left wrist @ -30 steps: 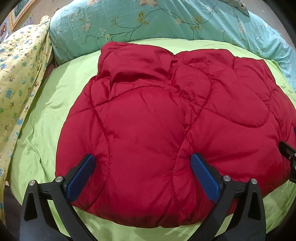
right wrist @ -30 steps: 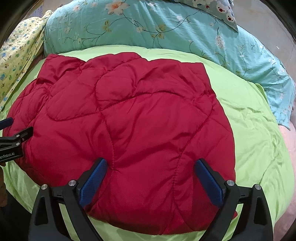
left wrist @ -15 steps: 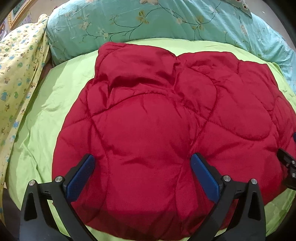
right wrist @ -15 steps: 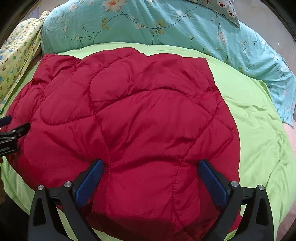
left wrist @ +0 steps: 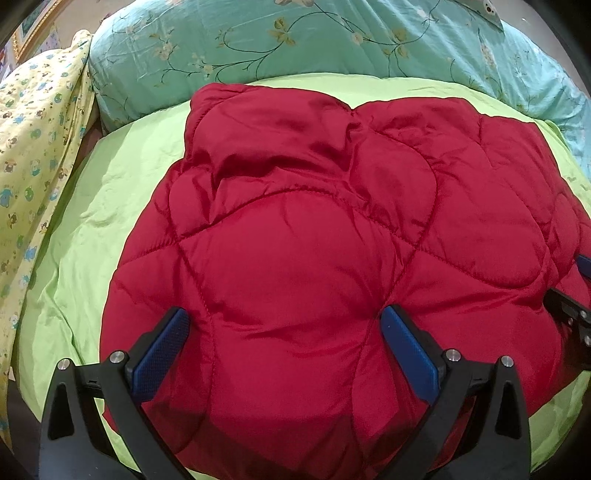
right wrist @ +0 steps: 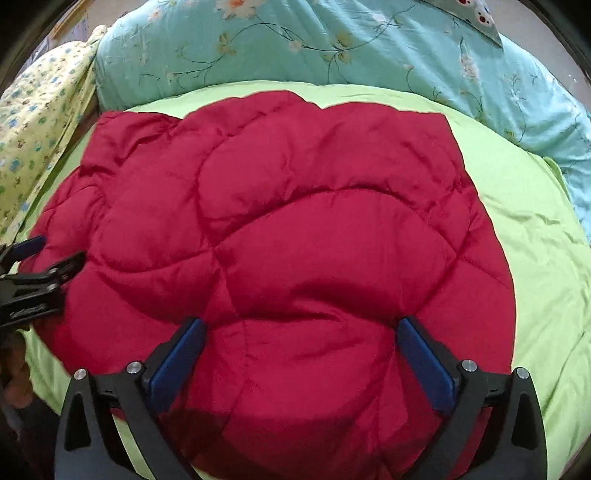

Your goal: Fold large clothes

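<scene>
Two grippers: both are hovering side by side over the near edge of the bed, angled down at one garment.
Garment: a red quilted jacket [left wrist: 325,258] is lying folded and puffed up in the middle of the green sheet [left wrist: 110,206], its far edge nearing the teal floral quilt [left wrist: 295,40] along the far edge of the bed.
Left gripper [left wrist: 284,354]: its jaws are standing wide apart with the blue pads [left wrist: 162,350] straddling the near part of the jacket; nothing is being gripped.
Right gripper [right wrist: 299,354]: its jaws have just been opening and are now standing spread at their widest, the jacket's near bulge lying between them without being clamped.
Left side of the bed: a yellow printed cloth [left wrist: 33,147] is hanging over the edge beside the sheet.
Far right corner: a patterned pillow [right wrist: 476,14] is lying on the teal quilt.
Cross view: the left gripper is showing at the left edge of the right wrist view, over the jacket's left edge.
</scene>
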{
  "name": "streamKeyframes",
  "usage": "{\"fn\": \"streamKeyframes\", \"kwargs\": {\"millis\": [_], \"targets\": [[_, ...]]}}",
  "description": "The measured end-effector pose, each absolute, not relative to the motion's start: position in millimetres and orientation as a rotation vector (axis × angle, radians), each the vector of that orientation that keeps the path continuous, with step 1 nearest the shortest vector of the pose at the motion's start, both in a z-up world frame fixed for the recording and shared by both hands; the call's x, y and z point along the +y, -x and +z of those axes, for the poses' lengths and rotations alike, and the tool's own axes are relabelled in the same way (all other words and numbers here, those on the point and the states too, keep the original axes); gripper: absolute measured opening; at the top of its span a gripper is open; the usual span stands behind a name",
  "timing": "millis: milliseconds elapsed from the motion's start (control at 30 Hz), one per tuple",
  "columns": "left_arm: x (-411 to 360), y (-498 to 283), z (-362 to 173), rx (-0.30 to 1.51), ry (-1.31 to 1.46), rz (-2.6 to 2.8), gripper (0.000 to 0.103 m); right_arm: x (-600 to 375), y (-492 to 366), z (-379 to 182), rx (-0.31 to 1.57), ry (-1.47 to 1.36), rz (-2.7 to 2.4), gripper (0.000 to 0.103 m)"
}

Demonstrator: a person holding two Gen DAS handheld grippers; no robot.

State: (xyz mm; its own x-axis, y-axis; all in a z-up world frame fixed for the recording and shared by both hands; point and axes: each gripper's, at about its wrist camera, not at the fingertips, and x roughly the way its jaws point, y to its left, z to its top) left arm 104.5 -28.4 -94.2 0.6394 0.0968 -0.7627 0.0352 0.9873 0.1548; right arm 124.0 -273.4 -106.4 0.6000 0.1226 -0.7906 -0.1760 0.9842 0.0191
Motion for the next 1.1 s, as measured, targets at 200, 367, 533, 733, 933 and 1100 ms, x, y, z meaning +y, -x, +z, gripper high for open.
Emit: {"fn": "streamKeyframes", "kwargs": {"millis": [200,367,533,733,933,1100], "targets": [[-30,-106,-95,0.878,-0.165,0.035,0.103,-272,-133,-107,0.905,0.058,0.166,0.103],[-31,-109,-96,0.88,-0.161,0.033,0.103,-272,-130,-105,0.91,0.057,0.163,0.103],[-31,-111,-96,0.879,-0.169,0.031,0.103,-277,-133,-104,0.922,0.059,0.17,0.103],[-23,-102,-89,0.878,-0.151,-0.003,0.103,-281,-131,-98,0.917,0.04,0.166,0.103],[-19,-84,-84,0.885,-0.14,-0.013,0.103,-286,-112,-87,0.912,-0.003,0.188,0.103],[-15,-65,-78,0.887,-0.116,-0.031,0.103,-290,-90,-84,0.917,0.002,0.193,0.103]]}}
